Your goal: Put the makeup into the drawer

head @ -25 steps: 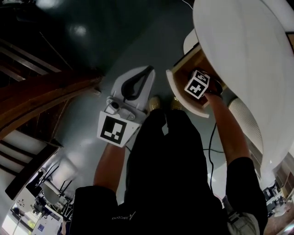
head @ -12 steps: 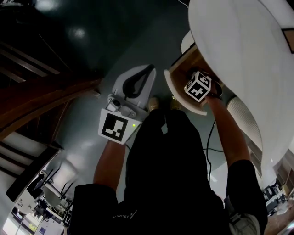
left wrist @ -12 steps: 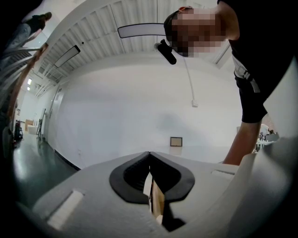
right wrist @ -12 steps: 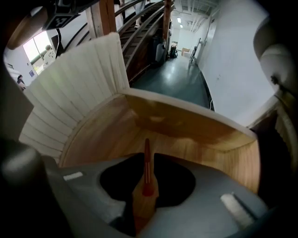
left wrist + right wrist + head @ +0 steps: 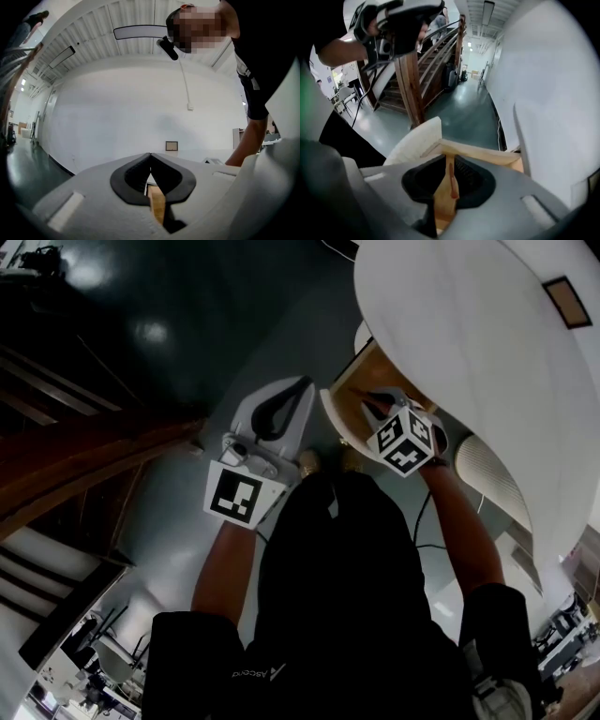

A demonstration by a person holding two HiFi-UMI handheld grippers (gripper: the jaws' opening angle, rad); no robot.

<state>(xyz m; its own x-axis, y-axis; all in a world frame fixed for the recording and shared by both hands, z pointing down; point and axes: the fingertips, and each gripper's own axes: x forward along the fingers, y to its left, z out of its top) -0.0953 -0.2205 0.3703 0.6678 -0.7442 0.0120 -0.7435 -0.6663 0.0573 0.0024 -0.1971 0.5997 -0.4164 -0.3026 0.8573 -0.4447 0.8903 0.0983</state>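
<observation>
Jaws of the right gripper (image 5: 450, 158) are pressed together on a thin red-brown makeup pencil (image 5: 453, 183), held just above the open wooden drawer (image 5: 480, 152) and not yet lying in it. Left of the drawer and well clear of it, the left gripper (image 5: 150, 155) hangs over the dark floor (image 5: 187, 315), its jaws closed with nothing between them.
</observation>
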